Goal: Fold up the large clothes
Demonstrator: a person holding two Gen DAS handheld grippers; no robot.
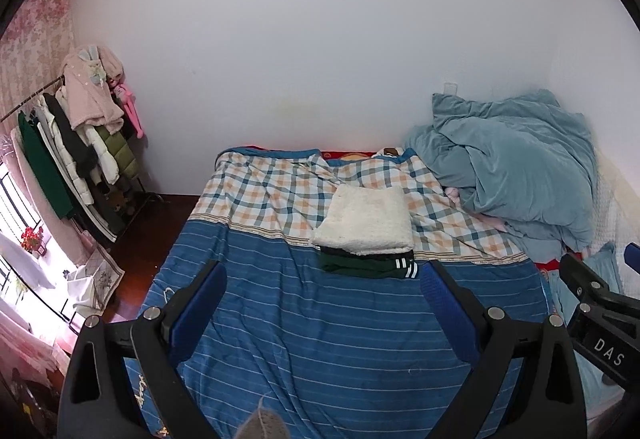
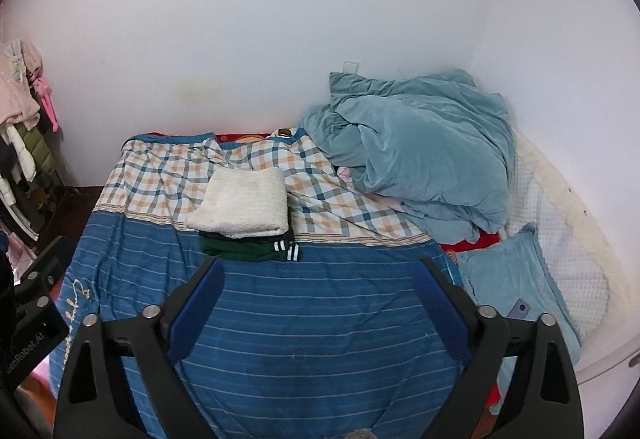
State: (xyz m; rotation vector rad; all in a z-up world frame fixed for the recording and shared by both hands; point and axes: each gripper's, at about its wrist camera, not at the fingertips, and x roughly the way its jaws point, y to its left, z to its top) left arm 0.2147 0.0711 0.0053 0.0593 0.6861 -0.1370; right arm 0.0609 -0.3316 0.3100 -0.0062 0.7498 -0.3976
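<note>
Above the bed, both tongs wide, empty

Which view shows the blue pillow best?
The right wrist view: the blue pillow lies whole on the bed's right side, with a small purple object on it. The left wrist view shows only a sliver behind the right hand-held gripper.

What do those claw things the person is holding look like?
Each claw, left and right, is a black frame with two splayed fingers carrying blue ribbed pads, joined by silver bolts. White lettering marks their sides. No sleeves or cables show.
</note>
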